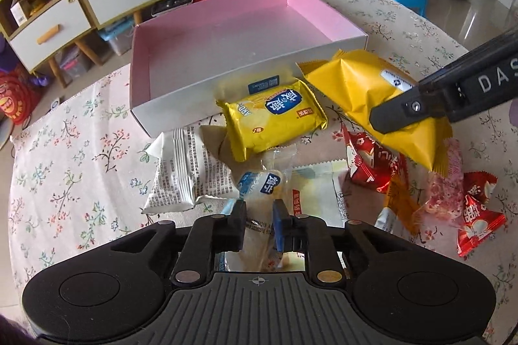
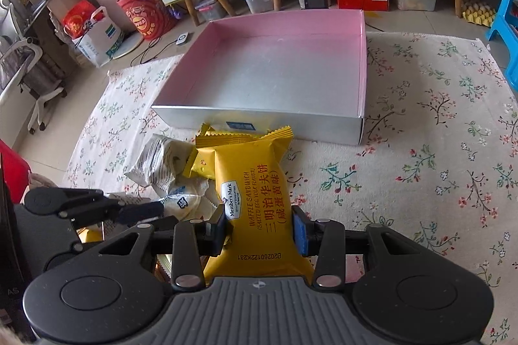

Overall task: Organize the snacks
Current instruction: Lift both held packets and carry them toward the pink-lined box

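Nearest me, my right gripper (image 2: 259,230) has its jaws clamped on the yellow waffle packet (image 2: 255,202), lifted above the snack pile (image 1: 259,170). My left gripper (image 1: 258,223) pinches a clear-wrapped cake (image 1: 262,186). Beyond lies the pink box (image 2: 275,66) on the floral cloth (image 2: 437,150).

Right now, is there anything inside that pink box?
Nothing shows inside the pink box: bare floor and walls. The snack pile lies outside, against its near wall.
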Motion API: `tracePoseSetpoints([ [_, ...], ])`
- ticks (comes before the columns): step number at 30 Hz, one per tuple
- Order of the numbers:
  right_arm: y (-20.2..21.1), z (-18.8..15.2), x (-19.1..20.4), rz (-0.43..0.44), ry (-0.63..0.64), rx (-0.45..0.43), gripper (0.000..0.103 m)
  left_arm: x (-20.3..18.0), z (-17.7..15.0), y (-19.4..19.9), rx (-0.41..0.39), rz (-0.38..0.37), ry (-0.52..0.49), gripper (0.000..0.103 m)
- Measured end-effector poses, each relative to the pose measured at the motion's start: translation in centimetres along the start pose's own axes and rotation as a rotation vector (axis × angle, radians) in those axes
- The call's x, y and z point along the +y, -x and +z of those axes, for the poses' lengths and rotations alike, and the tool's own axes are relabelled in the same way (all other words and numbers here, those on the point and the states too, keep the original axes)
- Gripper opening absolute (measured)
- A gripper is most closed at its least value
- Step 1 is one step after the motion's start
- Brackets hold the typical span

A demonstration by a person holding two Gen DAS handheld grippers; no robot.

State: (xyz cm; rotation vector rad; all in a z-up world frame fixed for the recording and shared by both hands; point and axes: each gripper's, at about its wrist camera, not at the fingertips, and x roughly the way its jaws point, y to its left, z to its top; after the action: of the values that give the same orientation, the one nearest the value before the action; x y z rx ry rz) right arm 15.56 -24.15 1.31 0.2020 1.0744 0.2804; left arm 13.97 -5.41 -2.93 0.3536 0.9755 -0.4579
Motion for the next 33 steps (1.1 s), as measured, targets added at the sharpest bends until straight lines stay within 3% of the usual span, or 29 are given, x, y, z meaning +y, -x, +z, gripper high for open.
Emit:
tracePoseSetpoints([
  [5,-0.2,-0.2,0.0,-0.005,0.002,0.013,0.030,-0.4,-0.5,0.0,-0.016,-0.025,-0.054,0.049],
  [7,-0.1,-0.2,-0.1,-0.004,0.001,0.013,0.030,-0.3,-0.5,-0.1,-0.024,-0.023,-0.065,0.051],
  [11,-0.1,-0.2,-0.3,-0.001,-0.005,0.015,0.030,0.5,-0.8,-0.3,-0.014,0.000,-0.059,0.052],
  [14,-0.1,-0.3,-0.3,-0.002,-0.004,0.017,0.030,1.2,-1.1,-0.4,-0.018,-0.017,-0.006,0.052],
  [17,-0.2,-0.4,-0.3,-0.004,-0.004,0.020,0.030,1.1,-1.4,-0.3,-0.032,-0.023,-0.018,0.052],
  [22,-0.1,-0.5,-0.2,-0.004,-0.005,0.022,0.030,2.3,-2.1,-0.4,-0.028,-0.088,0.045,0.050],
  [26,0.0,-0.8,-0.1,0.000,-0.003,0.026,0.030,1.7,-2.7,-0.5,-0.014,-0.055,-0.034,0.039],
  [33,0.4,-1.4,-0.1,-0.005,0.006,0.019,0.030,0.8,-3.2,0.2,-0.044,-0.004,-0.008,0.027],
])
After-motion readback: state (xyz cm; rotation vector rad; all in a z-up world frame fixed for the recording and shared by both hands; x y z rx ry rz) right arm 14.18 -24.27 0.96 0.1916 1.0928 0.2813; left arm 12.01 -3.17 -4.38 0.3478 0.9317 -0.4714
